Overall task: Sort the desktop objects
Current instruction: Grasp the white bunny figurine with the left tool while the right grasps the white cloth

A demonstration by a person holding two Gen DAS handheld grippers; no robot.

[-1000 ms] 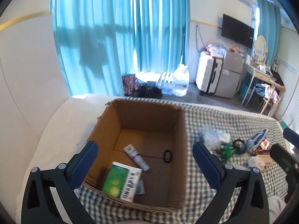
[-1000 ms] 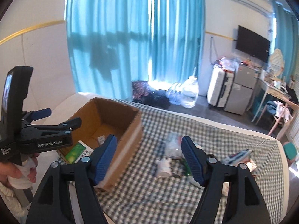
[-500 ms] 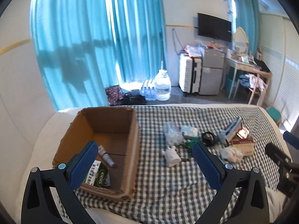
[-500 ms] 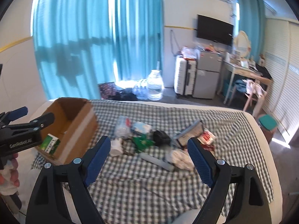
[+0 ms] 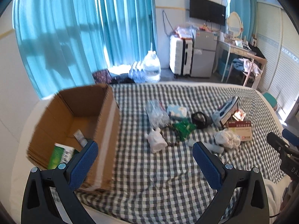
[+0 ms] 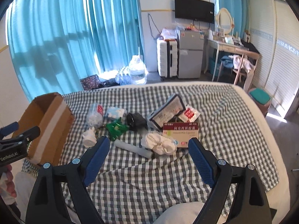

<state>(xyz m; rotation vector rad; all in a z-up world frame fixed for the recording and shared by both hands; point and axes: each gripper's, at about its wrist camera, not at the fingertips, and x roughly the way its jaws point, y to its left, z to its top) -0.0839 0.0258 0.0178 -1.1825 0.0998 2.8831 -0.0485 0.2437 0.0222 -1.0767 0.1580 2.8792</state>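
A cardboard box (image 5: 78, 123) stands at the left of the checked cloth (image 5: 149, 177) and holds a green carton (image 5: 59, 155) and a tube (image 5: 80, 140). A loose pile lies mid-cloth: a white bottle (image 5: 157, 141), a clear bag (image 5: 157, 113), a green packet (image 6: 116, 127), a grey tube (image 6: 133, 148), a white rag (image 6: 160, 143) and a red-and-white medicine box (image 6: 180, 132). My left gripper (image 5: 144, 158) is open and empty above the cloth beside the box. My right gripper (image 6: 148, 155) is open and empty above the grey tube and rag.
A black roll (image 6: 135, 120), a dark-edged pouch (image 6: 166, 110) and a red sachet (image 6: 189, 113) lie in the same pile. Beyond the bed stand a water jug (image 6: 137, 72), a suitcase (image 6: 167, 57), a small fridge (image 6: 189, 54) and a desk (image 6: 233, 48).
Both grippers have swung right, from over the cardboard box toward the pile of objects. The box has slid to the left of both views. Both grippers stay open and empty.
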